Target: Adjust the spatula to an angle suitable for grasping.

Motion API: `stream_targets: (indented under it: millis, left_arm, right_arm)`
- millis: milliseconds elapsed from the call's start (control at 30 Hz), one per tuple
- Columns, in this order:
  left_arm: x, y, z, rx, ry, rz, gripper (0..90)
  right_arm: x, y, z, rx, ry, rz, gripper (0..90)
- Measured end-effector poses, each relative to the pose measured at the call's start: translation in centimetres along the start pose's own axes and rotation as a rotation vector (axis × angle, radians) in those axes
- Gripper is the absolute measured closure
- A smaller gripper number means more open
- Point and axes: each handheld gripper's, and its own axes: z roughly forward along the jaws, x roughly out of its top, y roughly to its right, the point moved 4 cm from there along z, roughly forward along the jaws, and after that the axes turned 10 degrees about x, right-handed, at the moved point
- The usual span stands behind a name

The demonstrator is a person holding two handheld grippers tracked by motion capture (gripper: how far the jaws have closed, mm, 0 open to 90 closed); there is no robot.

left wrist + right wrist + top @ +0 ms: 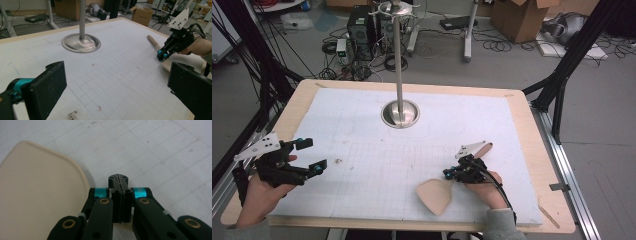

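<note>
A pale wooden spatula (435, 195) lies on the white gridded mat (362, 170), with its broad blade toward the near edge and its handle (484, 148) pointing away to the right. My right gripper (451, 173) hovers over the neck of the spatula, jaws pressed together, and I see nothing between them. In the right gripper view the shut jaw tips (118, 180) sit just right of the blade (37, 190). My left gripper (312, 155) is at the mat's left edge, open and holding nothing. The left gripper view looks between its wide-apart jaws (117, 87) at the right gripper (162, 55) and the spatula handle (153, 41).
A metal pole rises from a round steel base (400, 114) at the mat's far middle, also seen as the base (81, 43) in the left gripper view. The mat lies on a wooden tabletop (542, 165). Cables, a computer tower and cardboard boxes cover the floor beyond.
</note>
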Motion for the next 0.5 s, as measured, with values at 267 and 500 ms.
stream_targets:
  millis: [267, 500]
  left_arm:
    - [0.3, 0.4, 0.8, -0.019, 0.001, 0.008, 2.5]
    - [0.4, 0.4, 1.0, -0.026, 0.003, 0.007, 2.5]
  right_arm:
    - [-1.4, -0.8, -1.1, -0.019, -0.010, -0.004, 90.0]
    - [-2.7, -1.2, -2.1, -0.009, -0.005, 0.002, 90.0]
